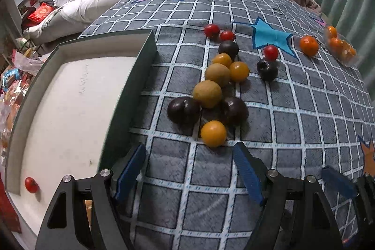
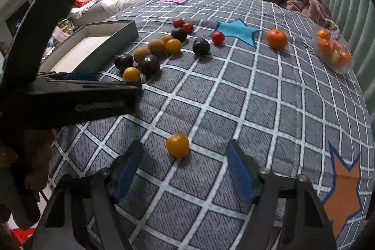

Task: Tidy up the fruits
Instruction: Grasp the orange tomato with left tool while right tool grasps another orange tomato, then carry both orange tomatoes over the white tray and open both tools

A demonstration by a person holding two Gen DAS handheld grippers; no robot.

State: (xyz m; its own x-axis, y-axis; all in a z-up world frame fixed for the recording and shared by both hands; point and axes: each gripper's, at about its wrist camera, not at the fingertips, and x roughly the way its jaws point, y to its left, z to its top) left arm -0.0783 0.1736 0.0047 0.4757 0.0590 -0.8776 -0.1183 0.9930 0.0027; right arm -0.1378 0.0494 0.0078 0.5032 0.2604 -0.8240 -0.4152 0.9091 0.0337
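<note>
The left gripper [image 1: 189, 156] stood wide and empty just short of a yellow fruit [image 1: 213, 133]; the right gripper [image 2: 185, 156] gaped around another [image 2: 177, 144], pads not touching.

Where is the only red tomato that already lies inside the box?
In the left wrist view, the red tomato lies alone on the white floor of the box, in its near corner at the lower left of the picture, far from the fruit pile on the checked cloth.
</note>
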